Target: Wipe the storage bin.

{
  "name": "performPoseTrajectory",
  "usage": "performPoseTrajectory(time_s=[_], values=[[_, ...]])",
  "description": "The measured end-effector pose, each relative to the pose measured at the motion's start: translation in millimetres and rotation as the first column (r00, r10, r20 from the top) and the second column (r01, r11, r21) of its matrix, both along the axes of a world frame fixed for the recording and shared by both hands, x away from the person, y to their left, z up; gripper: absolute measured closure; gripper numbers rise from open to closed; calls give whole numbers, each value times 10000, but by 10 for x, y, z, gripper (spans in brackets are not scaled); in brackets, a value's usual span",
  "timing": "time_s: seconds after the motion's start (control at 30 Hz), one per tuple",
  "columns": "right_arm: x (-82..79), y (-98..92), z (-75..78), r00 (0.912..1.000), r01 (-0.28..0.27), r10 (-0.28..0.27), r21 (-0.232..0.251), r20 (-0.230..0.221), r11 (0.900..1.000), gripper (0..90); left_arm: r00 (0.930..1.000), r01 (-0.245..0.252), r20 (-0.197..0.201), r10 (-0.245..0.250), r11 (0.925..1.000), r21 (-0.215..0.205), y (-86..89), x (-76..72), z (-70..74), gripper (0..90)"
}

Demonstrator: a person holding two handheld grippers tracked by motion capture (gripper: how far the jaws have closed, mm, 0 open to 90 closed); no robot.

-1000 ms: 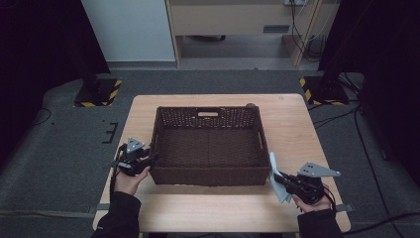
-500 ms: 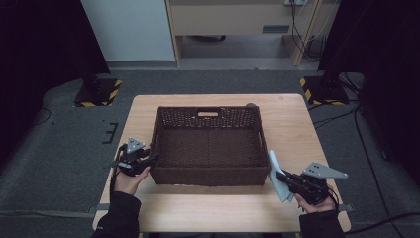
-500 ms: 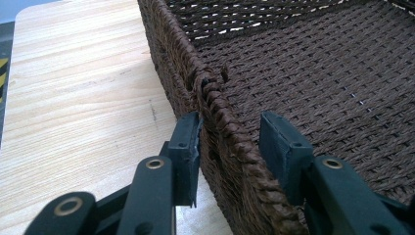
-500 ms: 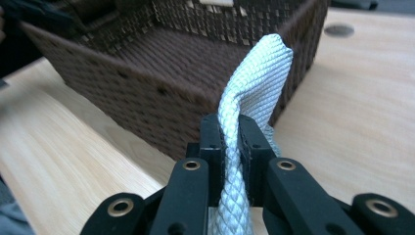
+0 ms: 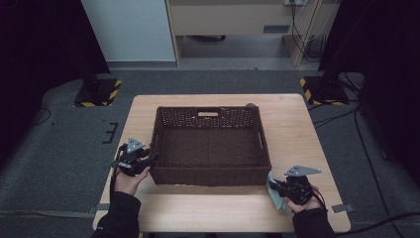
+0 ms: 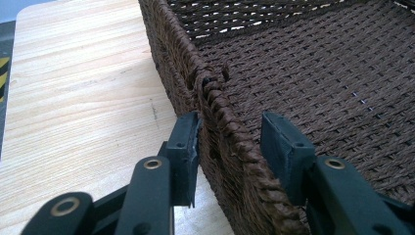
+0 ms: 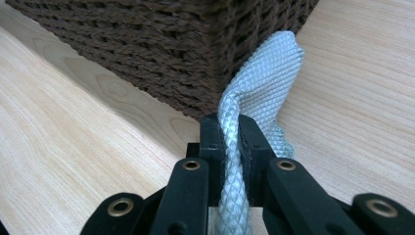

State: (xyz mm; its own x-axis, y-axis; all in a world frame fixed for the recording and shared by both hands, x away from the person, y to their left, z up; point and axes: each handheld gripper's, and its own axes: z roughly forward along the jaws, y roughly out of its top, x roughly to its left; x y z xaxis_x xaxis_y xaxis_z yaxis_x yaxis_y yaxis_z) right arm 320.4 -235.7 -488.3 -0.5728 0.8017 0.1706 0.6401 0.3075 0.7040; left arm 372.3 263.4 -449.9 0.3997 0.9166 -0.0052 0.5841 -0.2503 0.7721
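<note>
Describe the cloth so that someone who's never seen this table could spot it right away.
On the wooden table sits a dark woven basket. At its near right corner, the right hand-held gripper pinches a pale grey-blue cloth with a diamond weave, the lightest, softest thing there.

Three camera positions: one fixed overhead, one riding on each hand-held tool.

High view: above the person's side, facing forward and down, far enough to take in the whole counter (image 5: 297, 134), the woven basket (image 5: 210, 171) and floor beyond. Left gripper view: very close, looking along the left tool (image 6: 230, 147) at the basket's rim and inner floor, counter at left. Right gripper view: equally close and low, looking along the right tool (image 7: 230, 147) at the basket's outer corner. Shared by all three: basket and counter top.
</note>
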Motion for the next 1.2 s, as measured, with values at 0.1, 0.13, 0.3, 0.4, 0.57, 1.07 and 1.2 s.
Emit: performPoseTrajectory(time_s=[0.1,0.13,0.3,0.4,0.57,1.07,1.2], values=[[19,-62,26,9994,310,-311,50,135,9995,835,10000,6,-10,-6,10000,-38,2,1,-2,574],[25,-88,34,9989,408,-408,12,219,9992,835,10000,9,-14,-9,10000,-51,4,2,-2,574],[59,-379,84,9806,1741,-1730,-37,926,9847,833,10000,7,-36,-7,10000,21,0,2,0,569],[67,-477,102,9713,2095,-2066,-129,1177,9777,833,10000,2,-31,-2,10000,75,-3,2,3,569],[119,-713,46,9526,2901,-2871,-158,1001,9569,831,10000,13,-42,-13,10000,-44,7,4,-4,569],[248,-818,-149,9471,3209,-3182,-1245,416,9389,706,9999,24,-100,-26,9999,-156,17,9,-8,561],[227,-827,-95,9380,3442,-3369,-1051,811,9330,583,9999,28,-126,-29,9999,-119,13,10,-5,561]])
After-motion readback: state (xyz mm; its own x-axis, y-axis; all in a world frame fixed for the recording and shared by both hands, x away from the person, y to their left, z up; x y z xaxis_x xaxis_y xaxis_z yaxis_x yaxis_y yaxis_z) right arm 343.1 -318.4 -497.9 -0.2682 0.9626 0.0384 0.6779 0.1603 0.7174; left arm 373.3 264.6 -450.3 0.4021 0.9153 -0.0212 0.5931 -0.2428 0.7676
